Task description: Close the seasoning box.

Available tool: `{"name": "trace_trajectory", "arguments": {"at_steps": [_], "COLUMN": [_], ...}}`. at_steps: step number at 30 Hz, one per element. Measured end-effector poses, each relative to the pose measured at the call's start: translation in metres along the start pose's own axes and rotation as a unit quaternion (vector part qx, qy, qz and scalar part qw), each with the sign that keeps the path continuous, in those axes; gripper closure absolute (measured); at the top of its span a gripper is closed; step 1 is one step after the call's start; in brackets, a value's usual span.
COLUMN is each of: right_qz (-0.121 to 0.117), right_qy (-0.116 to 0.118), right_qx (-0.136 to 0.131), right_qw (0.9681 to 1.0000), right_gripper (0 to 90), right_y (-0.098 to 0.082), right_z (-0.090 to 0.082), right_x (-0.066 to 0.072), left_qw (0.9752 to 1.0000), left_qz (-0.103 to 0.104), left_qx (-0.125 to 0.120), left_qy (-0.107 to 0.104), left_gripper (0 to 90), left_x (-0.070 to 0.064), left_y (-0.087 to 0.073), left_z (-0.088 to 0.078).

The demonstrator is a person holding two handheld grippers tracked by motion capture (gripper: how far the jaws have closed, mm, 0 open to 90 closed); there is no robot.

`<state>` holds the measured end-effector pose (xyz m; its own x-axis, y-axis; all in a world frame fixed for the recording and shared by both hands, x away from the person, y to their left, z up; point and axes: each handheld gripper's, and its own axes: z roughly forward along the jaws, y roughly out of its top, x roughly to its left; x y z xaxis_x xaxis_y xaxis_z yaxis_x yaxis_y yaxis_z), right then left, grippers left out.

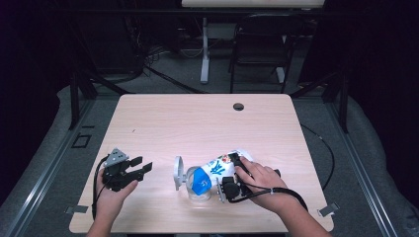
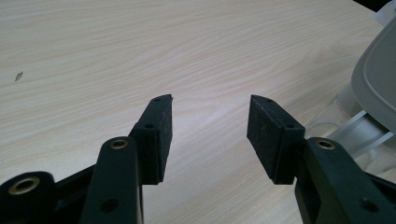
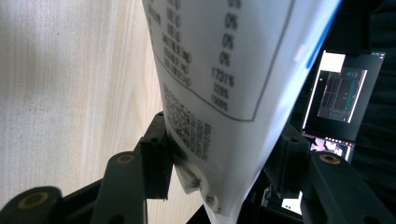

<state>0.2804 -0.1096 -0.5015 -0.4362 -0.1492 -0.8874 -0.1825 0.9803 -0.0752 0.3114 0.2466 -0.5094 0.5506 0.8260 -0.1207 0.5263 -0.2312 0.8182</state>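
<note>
A white and blue printed bag (image 1: 217, 168) lies tilted, its lower end at the mouth of a clear jar (image 1: 196, 191) near the table's front edge. The jar's grey hinged lid (image 1: 178, 172) stands open to its left. My right gripper (image 1: 236, 165) is shut on the bag's upper end. In the right gripper view the bag's nutrition panel (image 3: 224, 70) runs between the jaws of my right gripper (image 3: 219, 140). My left gripper (image 1: 143, 165) rests left of the jar, open and holding nothing. Off to the right of my left gripper (image 2: 210, 100) show the grey lid (image 2: 376, 79) and clear plastic.
The light wooden table (image 1: 197, 123) has a small cable hole (image 1: 238, 106) near its far edge. A black chair (image 1: 259, 44) and a desk leg stand beyond it on the grey floor. A lit monitor (image 3: 336, 93) appears in the right gripper view.
</note>
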Motion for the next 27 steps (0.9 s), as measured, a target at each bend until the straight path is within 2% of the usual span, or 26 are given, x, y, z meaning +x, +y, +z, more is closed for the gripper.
{"name": "trace_trajectory", "arguments": {"at_steps": [14, 18, 27], "right_qz": [-0.006, -0.018, -0.018], "right_qy": [-0.001, -0.003, 0.001], "right_qx": [-0.002, 0.011, 0.005], "right_qw": [1.0000, 0.9998, 0.9998], "right_gripper": [50.2, 50.2, 50.4], "right_y": [0.0004, 0.0018, 0.0019], "right_z": [0.0001, -0.0021, -0.0014], "right_x": [-0.0005, -0.0027, -0.0032], "left_qw": [1.0000, 1.0000, 1.0000], "left_qz": [0.000, -0.001, 0.000], "left_qx": [-0.001, -0.001, -0.001], "left_qy": [0.000, 0.000, -0.001], "left_gripper": [50.9, 50.9, 50.9], "left_x": [0.0000, 0.0002, 0.0001], "left_y": [0.0001, 0.0001, 0.0002], "left_z": [-0.0002, -0.0005, -0.0003]}}
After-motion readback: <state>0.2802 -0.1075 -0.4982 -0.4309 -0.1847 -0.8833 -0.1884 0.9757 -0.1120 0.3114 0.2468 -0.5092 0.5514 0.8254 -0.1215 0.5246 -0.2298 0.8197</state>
